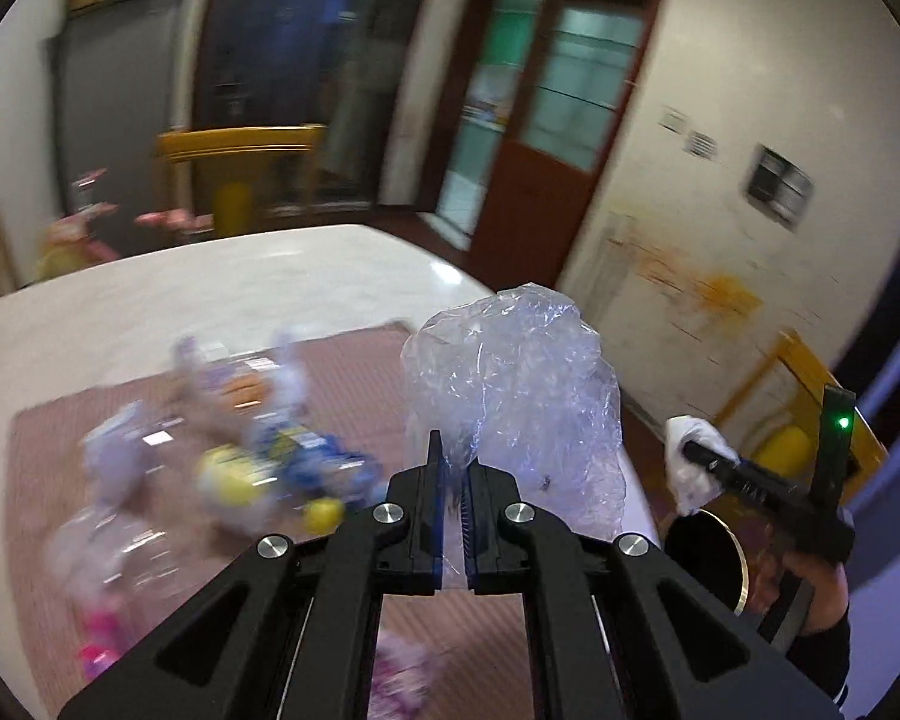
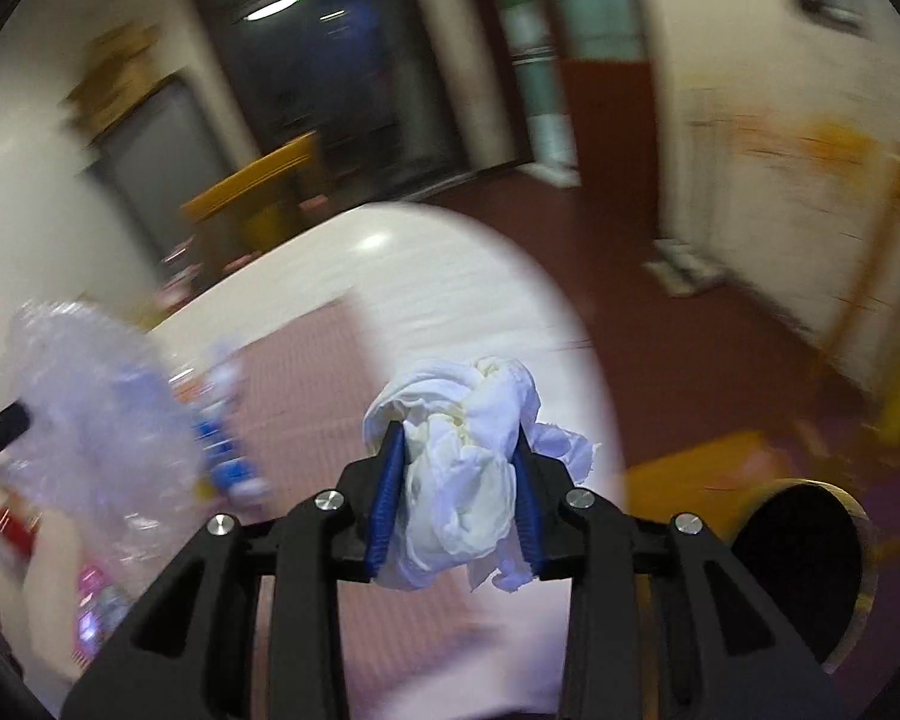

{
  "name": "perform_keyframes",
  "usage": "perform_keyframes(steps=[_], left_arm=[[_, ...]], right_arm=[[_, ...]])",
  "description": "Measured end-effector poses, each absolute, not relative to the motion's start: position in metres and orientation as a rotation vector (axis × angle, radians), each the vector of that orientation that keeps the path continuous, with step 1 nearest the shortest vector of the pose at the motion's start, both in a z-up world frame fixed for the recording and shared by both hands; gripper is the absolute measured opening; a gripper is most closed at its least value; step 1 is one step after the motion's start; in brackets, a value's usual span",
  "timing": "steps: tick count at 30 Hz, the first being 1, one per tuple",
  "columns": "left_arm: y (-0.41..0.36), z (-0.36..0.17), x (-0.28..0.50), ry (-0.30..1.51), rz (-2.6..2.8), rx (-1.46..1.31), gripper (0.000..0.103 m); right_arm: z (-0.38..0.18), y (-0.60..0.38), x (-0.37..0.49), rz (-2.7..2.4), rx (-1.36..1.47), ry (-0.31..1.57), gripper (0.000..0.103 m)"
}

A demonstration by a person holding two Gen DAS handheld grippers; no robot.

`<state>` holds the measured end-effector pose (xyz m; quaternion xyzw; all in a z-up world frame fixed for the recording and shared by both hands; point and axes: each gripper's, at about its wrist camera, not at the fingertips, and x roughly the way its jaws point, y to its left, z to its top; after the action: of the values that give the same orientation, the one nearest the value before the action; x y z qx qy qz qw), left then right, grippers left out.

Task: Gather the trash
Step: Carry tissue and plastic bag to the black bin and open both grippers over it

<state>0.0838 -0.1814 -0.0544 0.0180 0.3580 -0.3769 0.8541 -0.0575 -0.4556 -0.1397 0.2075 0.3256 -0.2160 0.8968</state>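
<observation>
Left gripper (image 1: pixel 456 474) is clamped tight on a clear plastic bag (image 1: pixel 510 396); right gripper (image 2: pixel 459 480) pinches a wad of white tissue (image 2: pixel 468 456). Both are lifted off the surface (image 1: pixel 180 294), presumably bound for the dark bin (image 2: pixel 804 564) at four o'clock.

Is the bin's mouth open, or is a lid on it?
Open: the bin shows a dark round mouth with a gold rim and no lid, beside the table. How full it is cannot be told.

Home dining room: white table (image 1: pixel 150 312), yellow wooden chairs (image 1: pixel 240 150), glazed wooden door (image 1: pixel 546 120), scuffed wall (image 1: pixel 720 228).
</observation>
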Motion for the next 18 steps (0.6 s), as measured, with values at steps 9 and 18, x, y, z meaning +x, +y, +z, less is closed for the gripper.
perform_keyframes(steps=[9, 18], left_arm=[[-0.308, -0.063, 0.044, 0.762, -1.071, 0.147, 0.004], [-0.415, -0.099, -0.017, 0.826, -1.251, 0.309, 0.004]], right_arm=[[-0.247, -0.594, -0.189, -0.896, 0.642, 0.877, 0.039], [-0.298, -0.628, -0.257, -0.998, 0.877, 0.875, 0.083]])
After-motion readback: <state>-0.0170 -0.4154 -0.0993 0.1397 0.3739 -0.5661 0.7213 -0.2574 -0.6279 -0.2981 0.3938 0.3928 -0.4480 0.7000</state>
